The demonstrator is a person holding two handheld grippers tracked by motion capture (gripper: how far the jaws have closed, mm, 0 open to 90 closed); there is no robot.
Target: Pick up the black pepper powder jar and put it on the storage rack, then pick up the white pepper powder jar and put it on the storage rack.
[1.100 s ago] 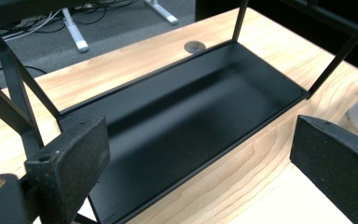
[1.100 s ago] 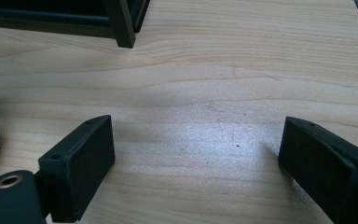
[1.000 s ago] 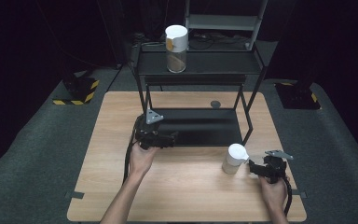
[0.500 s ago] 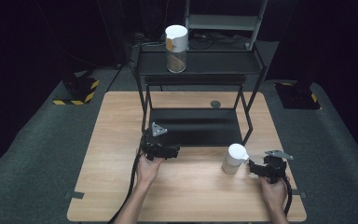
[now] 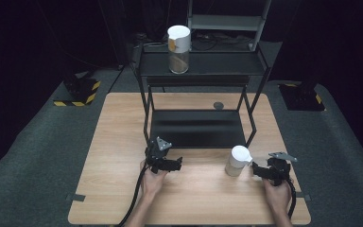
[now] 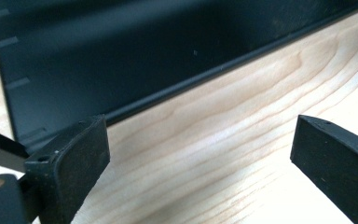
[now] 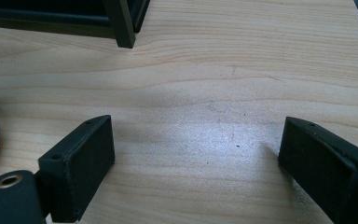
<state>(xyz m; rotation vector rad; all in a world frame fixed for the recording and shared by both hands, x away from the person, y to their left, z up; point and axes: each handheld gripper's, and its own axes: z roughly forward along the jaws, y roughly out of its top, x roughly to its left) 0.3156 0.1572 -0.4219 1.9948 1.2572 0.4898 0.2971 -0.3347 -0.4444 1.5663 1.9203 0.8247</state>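
Left claw [image 5: 174, 164] has slid nearer the desk's [image 5: 123, 142] front edge, jaws apart, empty. Right claw [image 5: 256, 169] jaws apart too, white-capped jar [image 5: 238, 161] just left of it, w/ a gap.

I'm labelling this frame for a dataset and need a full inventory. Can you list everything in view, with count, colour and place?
table: one, light wood, centre of the high view
shelf rack: one, black metal, two levels, standing on the table's far half
jar on the rack: one, clear with a white lid, left part of the top shelf
jar on the table: one, clear with a white lid, in front of the rack's right leg, beside the right gripper
round disc: one, grey, on the table behind the rack
floor blocks: two, black with yellow-black stripes, left and right of the table
tape: grey strips at the table's near corners
left gripper: black, open
right gripper: black, open
hands: two, near edge
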